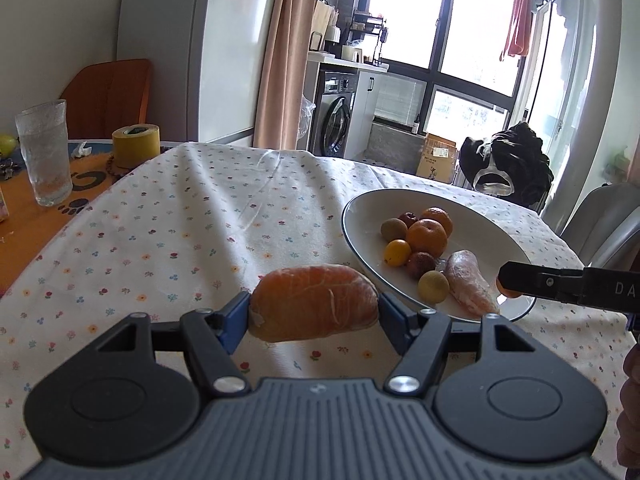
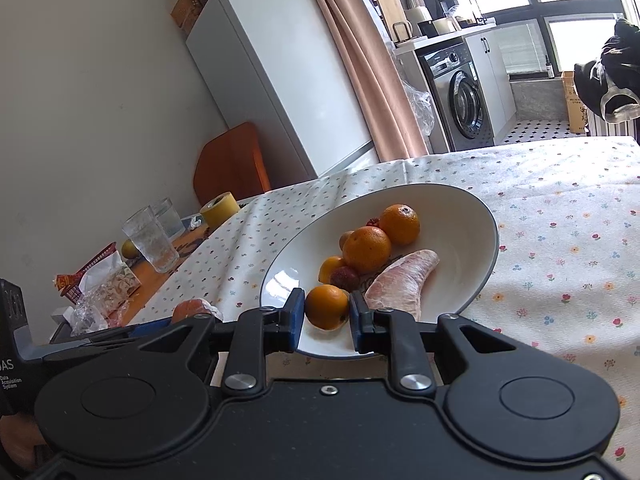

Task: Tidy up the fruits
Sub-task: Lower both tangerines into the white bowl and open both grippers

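Bare floral tablecloth [image 1: 192, 232] stretches ahead-left of the left gripper [image 1: 314, 310], which pinches a peeled orange segment [image 1: 314, 306]. The right gripper [image 2: 325, 310] clamps 1 small orange [image 2: 326, 306] over the plate's [image 2: 468, 216] near rim.

The plate [image 1: 360, 216] sits on the tablecloth [image 1: 180, 220], right of centre in the left wrist view, with two oranges [image 1: 426, 237], several small fruits and a peeled segment [image 1: 470, 283] lying in it. The left gripper [image 1: 314, 312] holds a large peeled wedge [image 1: 314, 308] above the cloth, just left of the plate's near rim, while the right gripper [image 2: 326, 311] holds a small round fruit [image 2: 326, 306] over the plate's near edge. Beyond the cloth's left end stand a glass [image 1: 44, 152] and a tape roll [image 1: 136, 145], with a chair [image 1: 108, 96] behind them
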